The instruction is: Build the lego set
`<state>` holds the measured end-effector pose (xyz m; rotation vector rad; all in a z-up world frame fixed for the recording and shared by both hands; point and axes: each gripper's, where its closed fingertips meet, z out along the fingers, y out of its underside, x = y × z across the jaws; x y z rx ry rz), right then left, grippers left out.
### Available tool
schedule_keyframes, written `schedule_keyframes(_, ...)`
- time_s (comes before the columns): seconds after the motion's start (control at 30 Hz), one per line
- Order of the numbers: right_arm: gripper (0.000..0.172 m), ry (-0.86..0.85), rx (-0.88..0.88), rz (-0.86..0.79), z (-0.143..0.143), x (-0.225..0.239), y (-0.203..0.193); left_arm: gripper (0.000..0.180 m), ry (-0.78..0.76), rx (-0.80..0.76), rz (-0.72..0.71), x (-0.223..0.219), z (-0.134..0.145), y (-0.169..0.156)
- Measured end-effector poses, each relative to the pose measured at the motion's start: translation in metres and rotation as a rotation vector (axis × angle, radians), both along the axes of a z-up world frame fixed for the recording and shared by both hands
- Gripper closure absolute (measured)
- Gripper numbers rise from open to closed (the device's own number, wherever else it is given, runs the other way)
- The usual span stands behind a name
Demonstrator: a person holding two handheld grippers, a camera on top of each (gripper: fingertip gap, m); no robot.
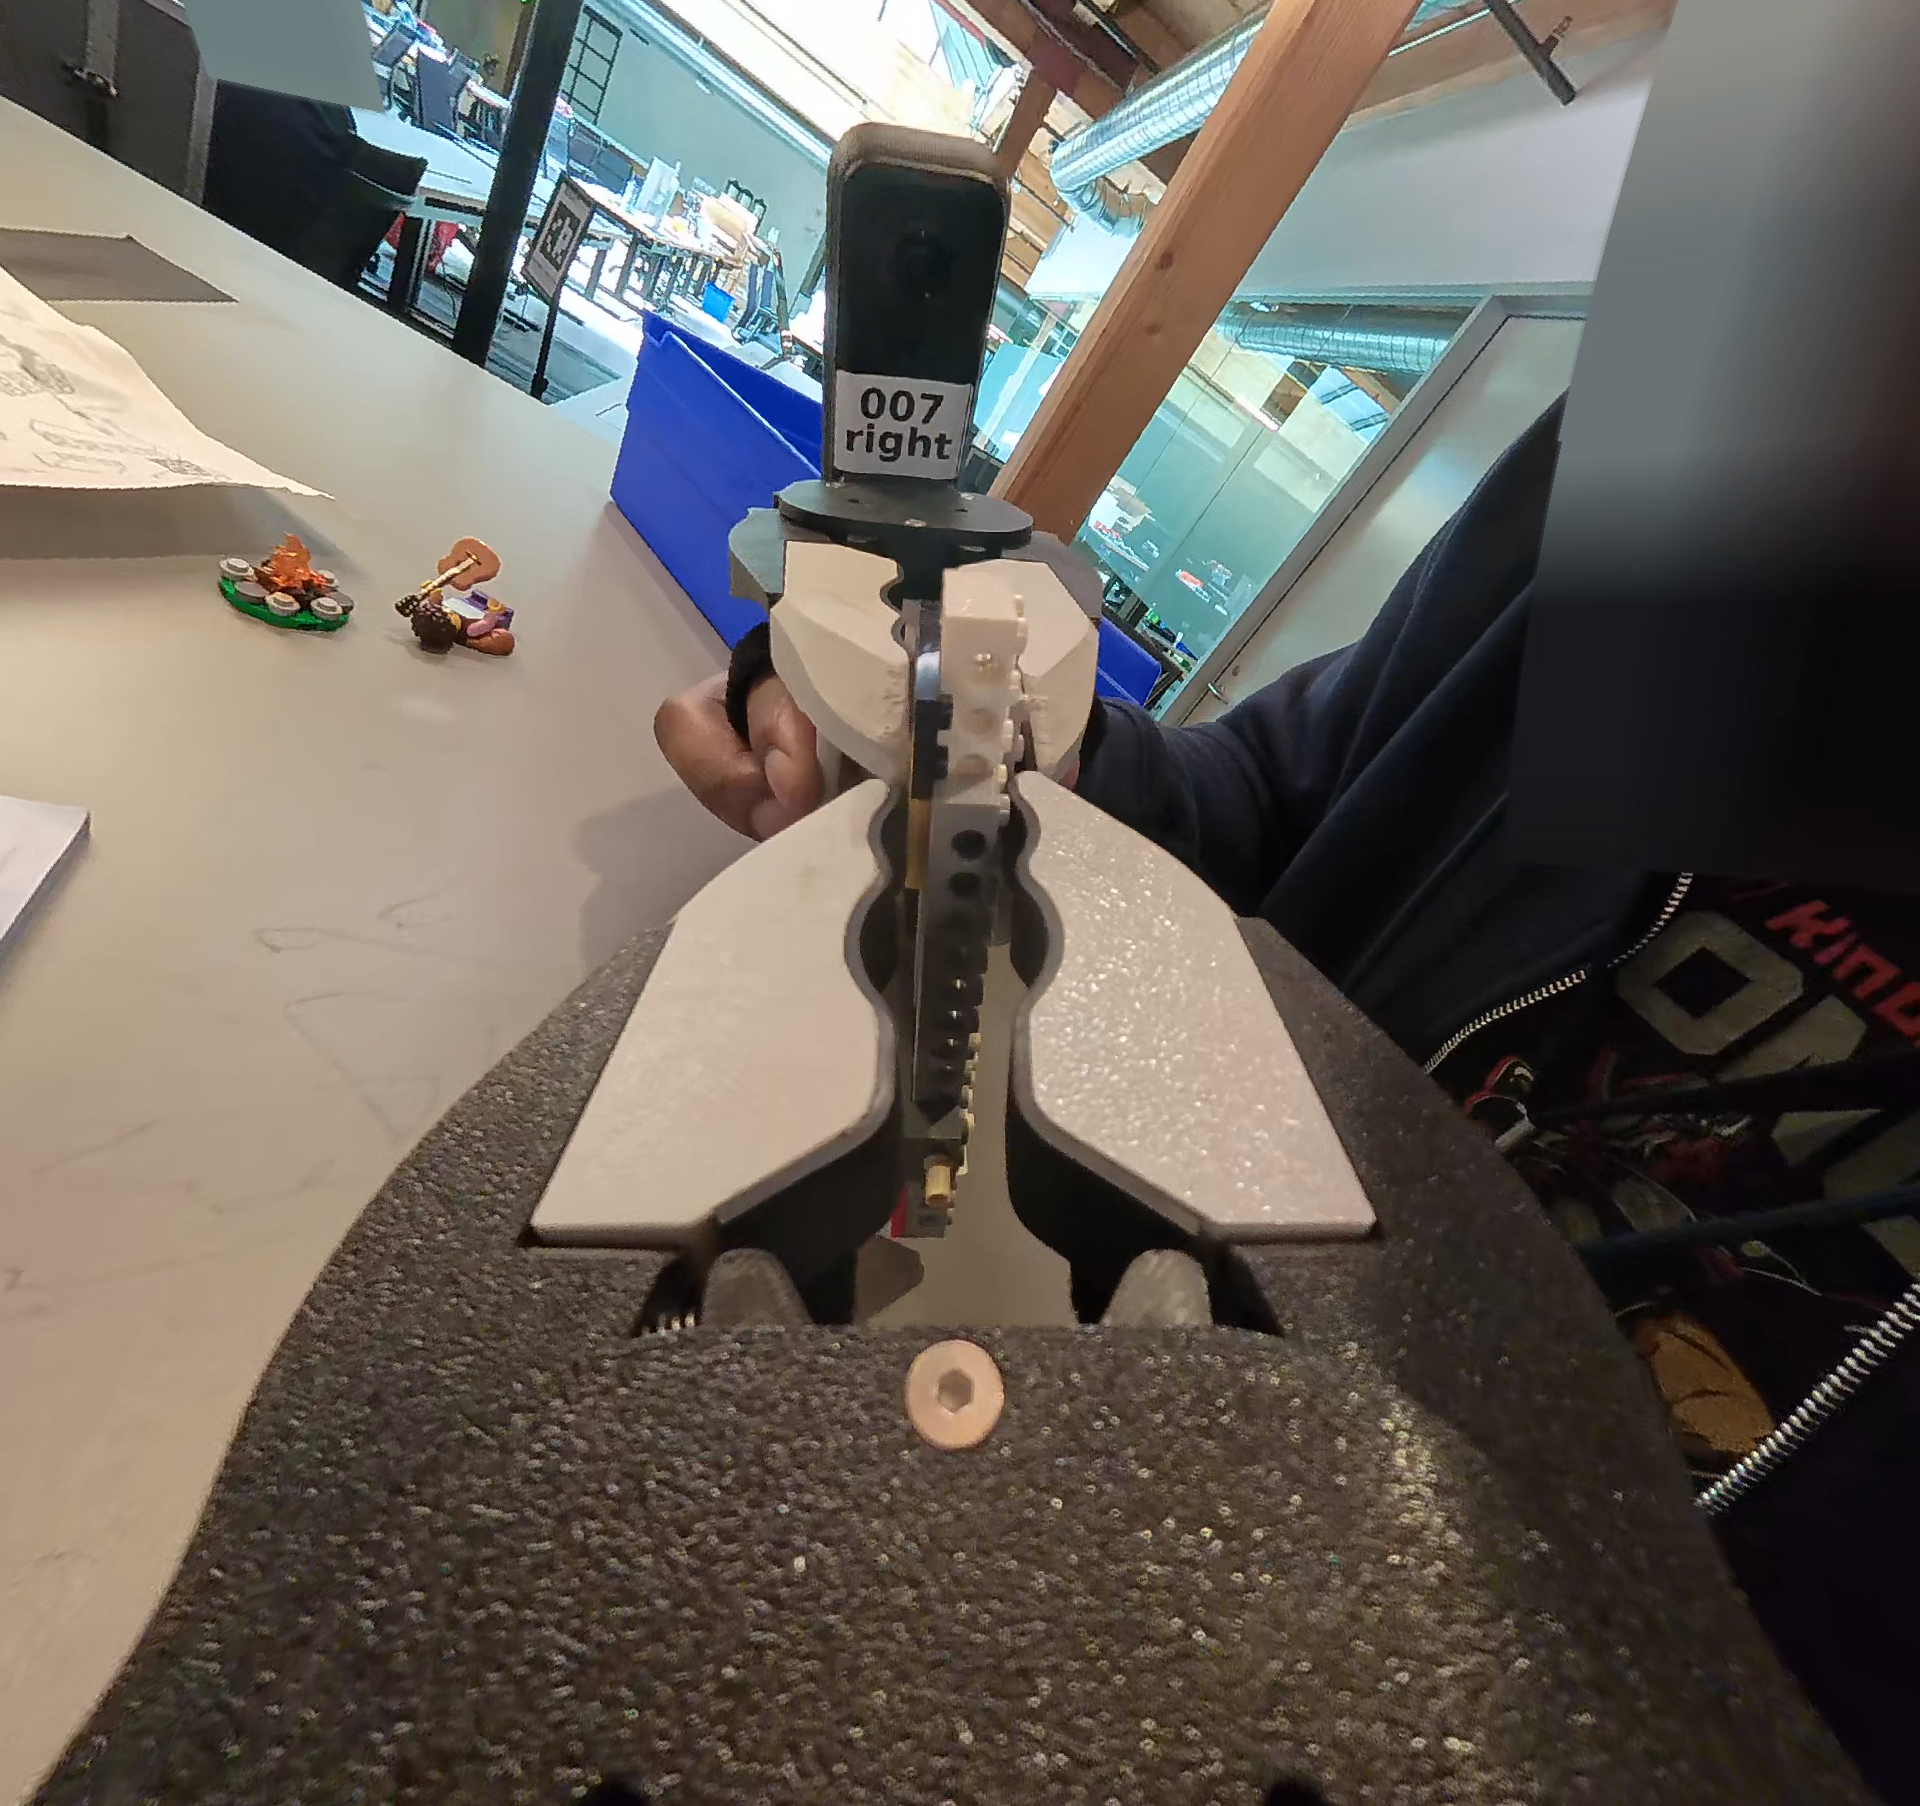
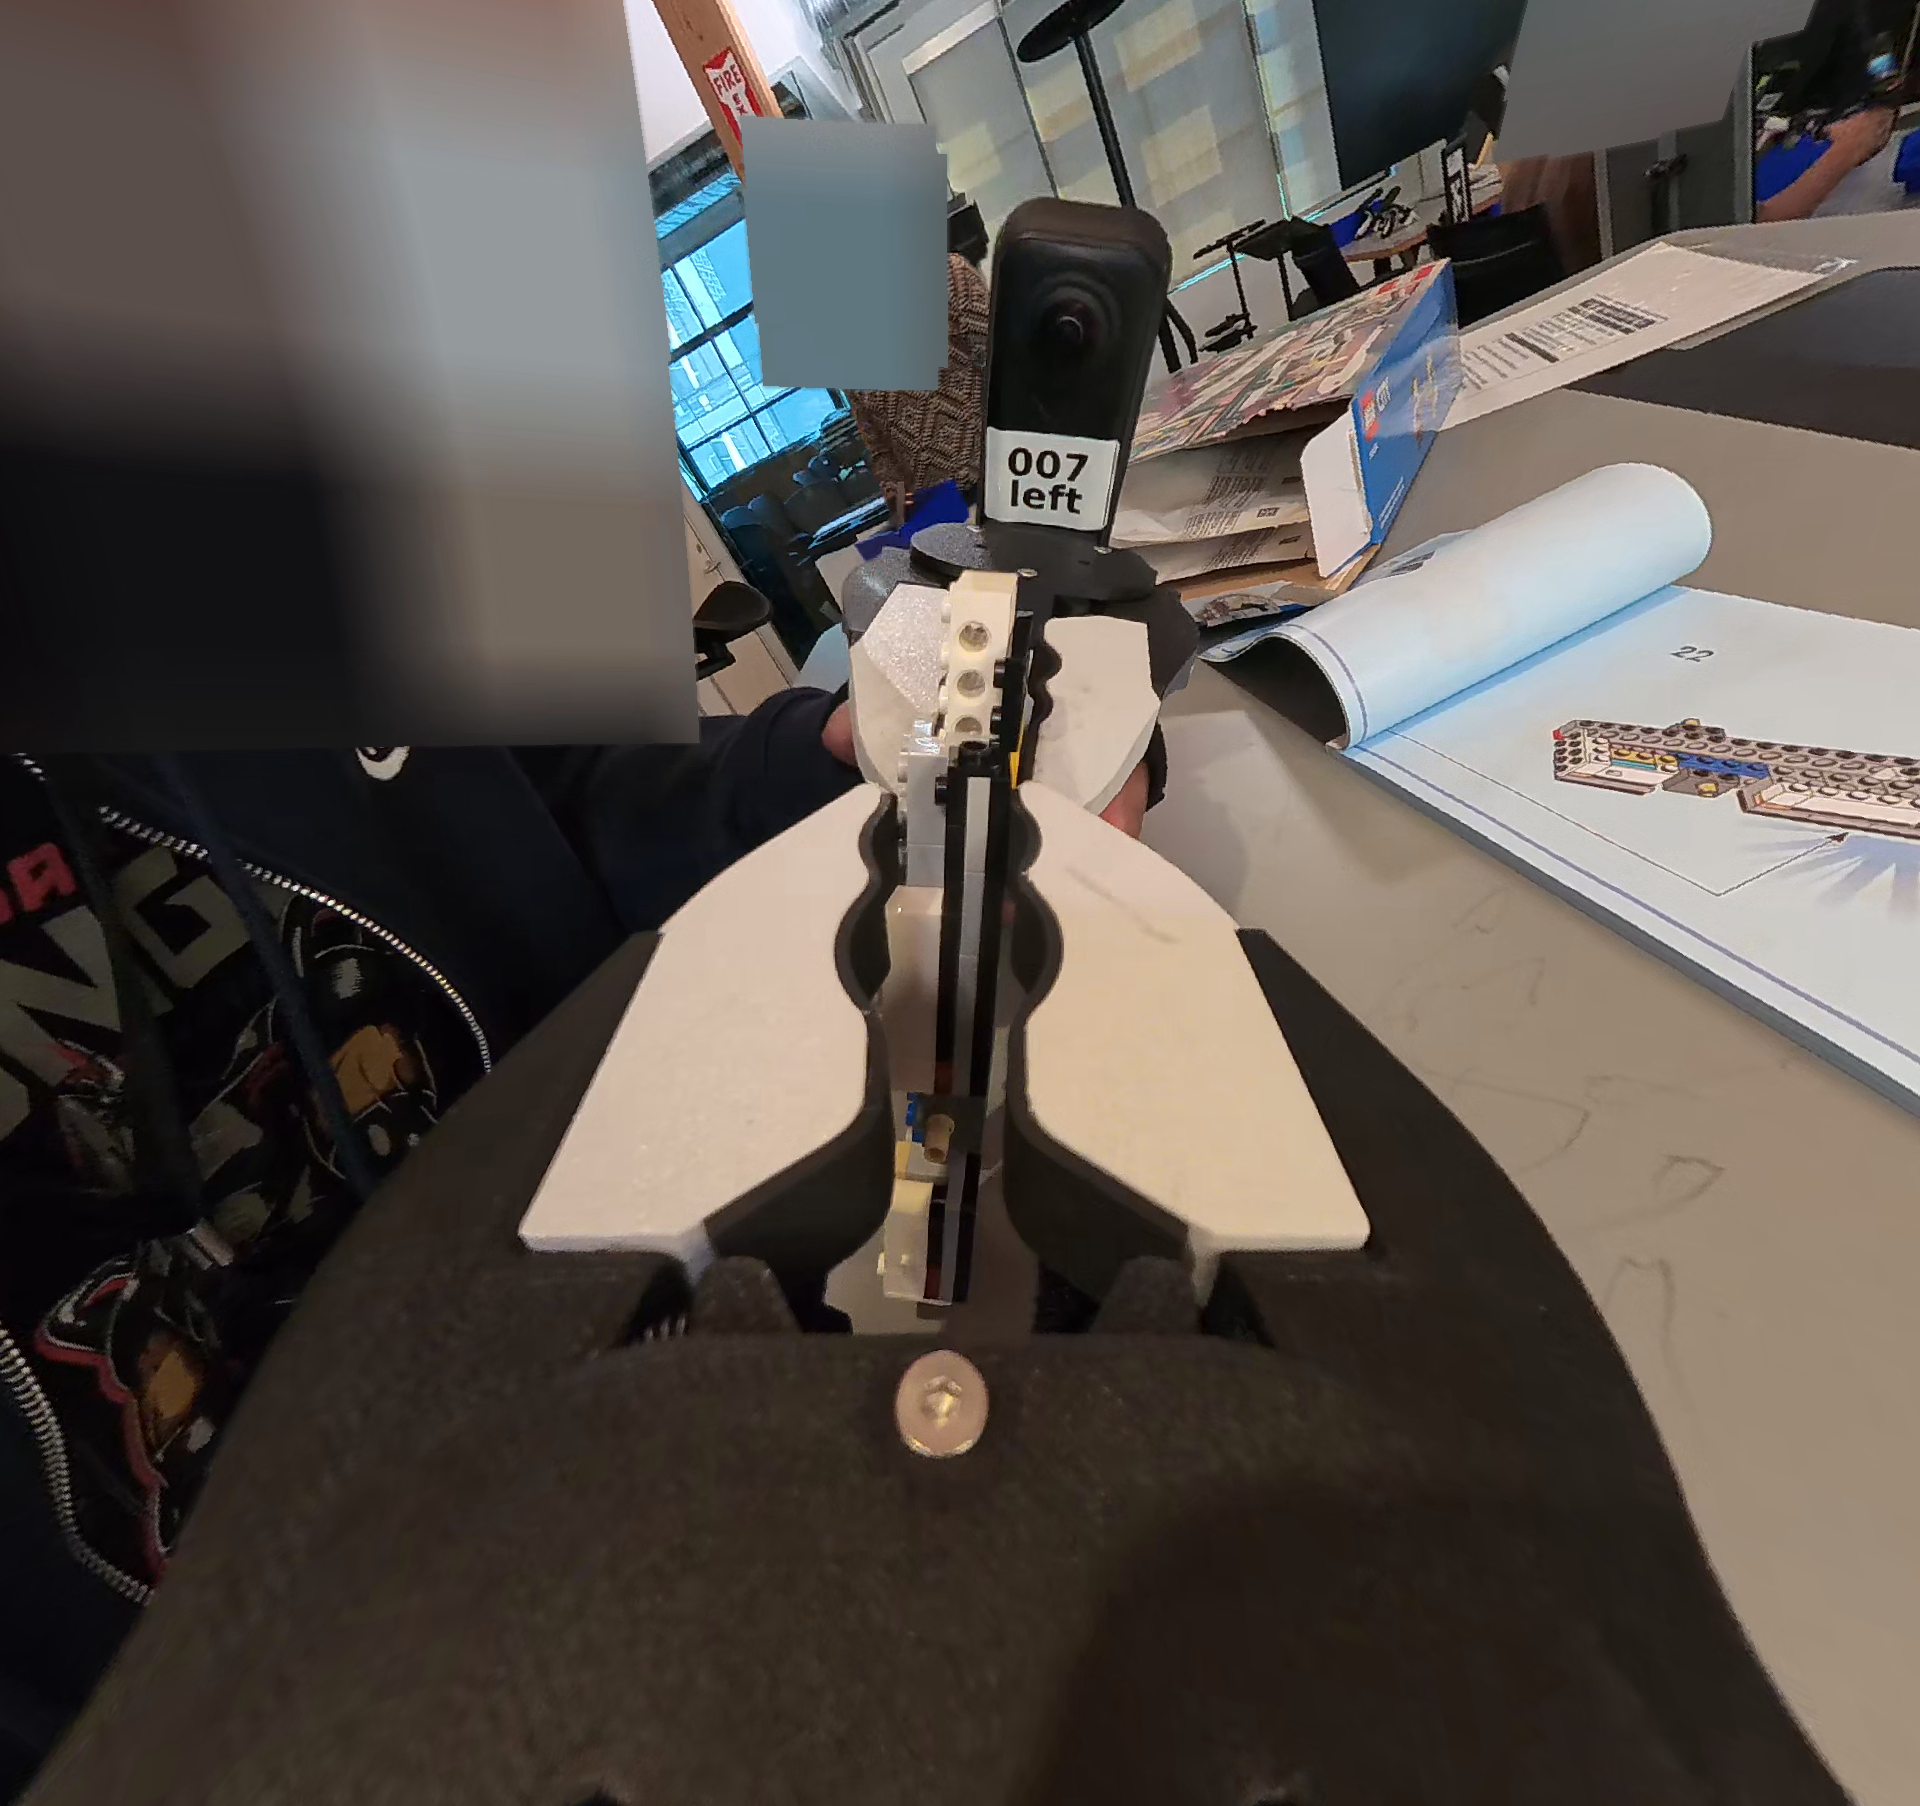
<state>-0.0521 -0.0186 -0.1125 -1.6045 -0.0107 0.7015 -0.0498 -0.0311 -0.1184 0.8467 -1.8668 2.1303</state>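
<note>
Both grippers face each other tip to tip above the desk (image 1: pixel 343 821), each clamped on one end of the same long toy-brick assembly (image 1: pixel 951 925): the left gripper (image 1: pixel 951 800) grips the grey and black end, the right gripper (image 2: pixel 951 800) the end nearest it, the white bricks lying between. Any twist or pull between the two hands could snap the thin build at a joint, and loose bricks would likely drop onto the desk.

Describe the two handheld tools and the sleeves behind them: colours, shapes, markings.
Both tools match. Left tool and right tool each have two broad white fingers with wavy dark inner edges, on a black grainy foam-like body with one silver screw. Each carries an upright black camera bearing a white label. Dark navy sleeve; black wrist strap.
</note>
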Motion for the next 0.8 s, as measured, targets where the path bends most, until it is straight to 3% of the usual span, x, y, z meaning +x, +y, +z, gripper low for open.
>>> schedule_keyframes(0.33, 0.153, 0.02, 0.013, -0.004, 0.003, 0.002, 0.0, 0.161, 0.072, -0.084, -0.022, 0.001, 0.005, 0.0)
schedule_keyframes(0.57, 0.153, -0.012, 0.024, -0.027, 0.011, 0.003, 0.003, 0.163, 0.03, -0.09, -0.003, 0.004, 0.012, 0.004)
schedule_keyframes(0.67, 0.153, -0.038, 0.036, -0.057, 0.025, 0.009, 0.009, 0.164, -0.039, -0.062, 0.039, 0.011, 0.024, 0.011)
schedule_keyframes(0.8, 0.153, -0.119, 0.088, -0.097, 0.066, 0.021, 0.017, 0.164, -0.156, -0.048, 0.07, 0.023, 0.065, 0.019)
